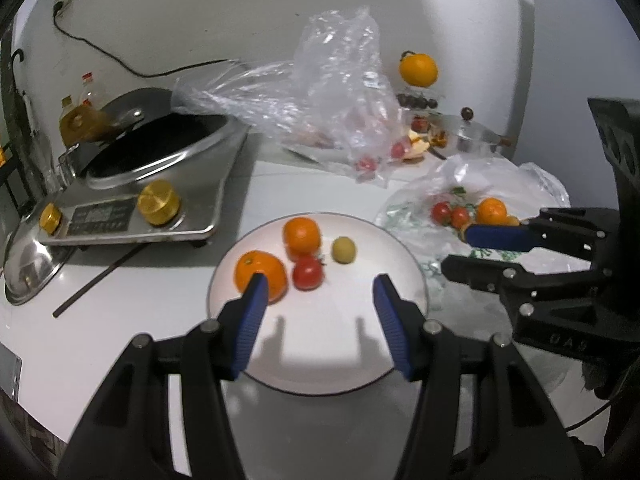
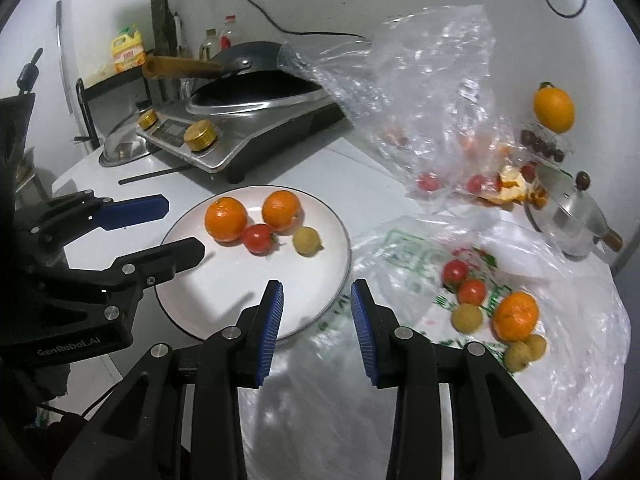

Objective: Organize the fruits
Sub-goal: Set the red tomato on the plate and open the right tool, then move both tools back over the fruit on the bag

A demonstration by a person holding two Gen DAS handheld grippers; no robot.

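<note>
A white plate (image 1: 320, 352) holds two oranges (image 1: 261, 276) (image 1: 302, 234), a red tomato (image 1: 307, 274) and a small yellowish fruit (image 1: 343, 250). My left gripper (image 1: 321, 278) hangs open over the plate's near half, with nothing between its fingers. To the right lies a flat plastic bag (image 2: 400, 248) with two tomatoes (image 2: 456, 272), an orange (image 2: 515, 316) and three small yellowish fruits (image 2: 467, 317). My right gripper (image 2: 317, 285) stands open and empty above the plate's right rim (image 2: 345, 236), left of that fruit. Each gripper shows in the other's view: right (image 1: 456, 251), left (image 2: 183, 226).
An induction cooker with a wok (image 1: 160, 160) stands at the back left, a steel lid (image 1: 28, 268) and a dark chopstick (image 1: 96, 280) beside it. A crumpled clear bag (image 1: 332, 92) with tomatoes, a small steel pot (image 2: 572, 216) and an orange on a stand (image 2: 554, 108) crowd the back right.
</note>
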